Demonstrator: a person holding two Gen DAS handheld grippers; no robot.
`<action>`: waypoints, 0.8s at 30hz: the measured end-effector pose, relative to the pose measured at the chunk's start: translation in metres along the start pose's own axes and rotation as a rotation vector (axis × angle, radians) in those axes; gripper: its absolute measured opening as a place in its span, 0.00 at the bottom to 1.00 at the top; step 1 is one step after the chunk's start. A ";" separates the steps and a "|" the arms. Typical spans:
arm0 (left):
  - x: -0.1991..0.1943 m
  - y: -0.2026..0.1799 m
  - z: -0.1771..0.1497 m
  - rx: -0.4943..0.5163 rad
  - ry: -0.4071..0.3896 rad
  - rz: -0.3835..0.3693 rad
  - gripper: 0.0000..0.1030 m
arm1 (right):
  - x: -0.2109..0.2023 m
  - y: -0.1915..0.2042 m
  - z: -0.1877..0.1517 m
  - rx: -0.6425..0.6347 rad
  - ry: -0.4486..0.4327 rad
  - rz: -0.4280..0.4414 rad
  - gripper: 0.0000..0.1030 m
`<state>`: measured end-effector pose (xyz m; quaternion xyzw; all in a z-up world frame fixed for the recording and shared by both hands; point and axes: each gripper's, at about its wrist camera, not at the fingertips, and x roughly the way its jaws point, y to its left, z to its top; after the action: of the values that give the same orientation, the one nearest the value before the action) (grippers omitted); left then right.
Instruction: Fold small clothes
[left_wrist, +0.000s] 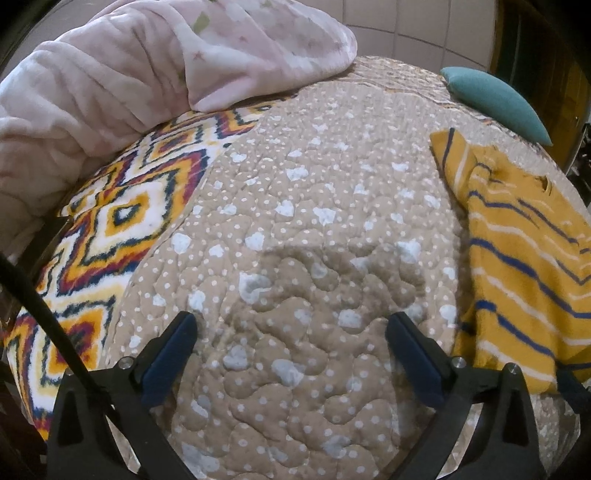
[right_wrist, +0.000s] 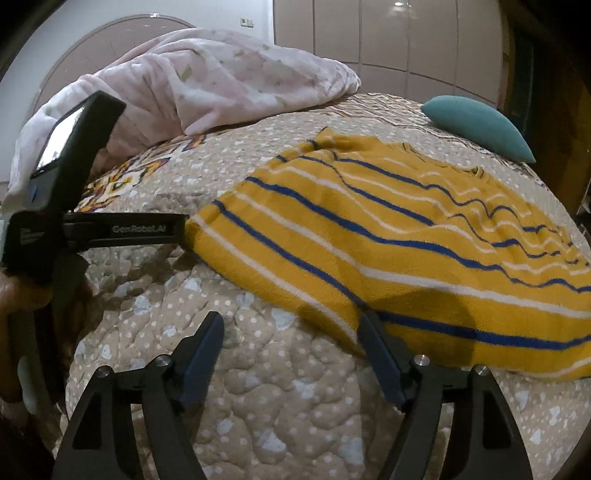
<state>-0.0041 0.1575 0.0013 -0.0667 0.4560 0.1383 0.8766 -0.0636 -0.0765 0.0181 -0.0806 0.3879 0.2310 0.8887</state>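
A small mustard-yellow top with blue and white stripes (right_wrist: 399, 240) lies spread and rumpled on the quilted bed. In the left wrist view it lies at the right edge (left_wrist: 524, 258). My right gripper (right_wrist: 291, 325) is open and empty, low over the quilt at the garment's near hem; its right finger (right_wrist: 380, 354) is at the hem's edge. My left gripper (left_wrist: 291, 325) is open and empty over bare quilt, left of the garment. The left gripper's body also shows in the right wrist view (right_wrist: 74, 206), held by a hand, its tip close to the garment's left corner.
The bed has a beige dotted quilt (left_wrist: 295, 221) with a zigzag-patterned blanket (left_wrist: 110, 229) at the left. A heaped pink blanket (left_wrist: 147, 66) lies at the back left. A teal cushion (right_wrist: 476, 125) sits at the back right, near the bed's edge.
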 end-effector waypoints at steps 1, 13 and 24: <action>0.000 0.000 0.000 -0.001 0.002 -0.002 1.00 | 0.000 -0.002 0.000 0.010 -0.003 0.016 0.79; 0.002 -0.004 0.001 0.003 0.000 0.024 1.00 | -0.016 -0.033 -0.002 0.142 -0.034 0.180 0.79; -0.010 0.003 -0.002 -0.034 0.007 -0.048 0.98 | -0.137 -0.256 -0.065 0.606 -0.196 -0.069 0.82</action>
<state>-0.0118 0.1577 0.0089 -0.0931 0.4550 0.1247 0.8768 -0.0664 -0.3704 0.0642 0.1974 0.3485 0.0813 0.9127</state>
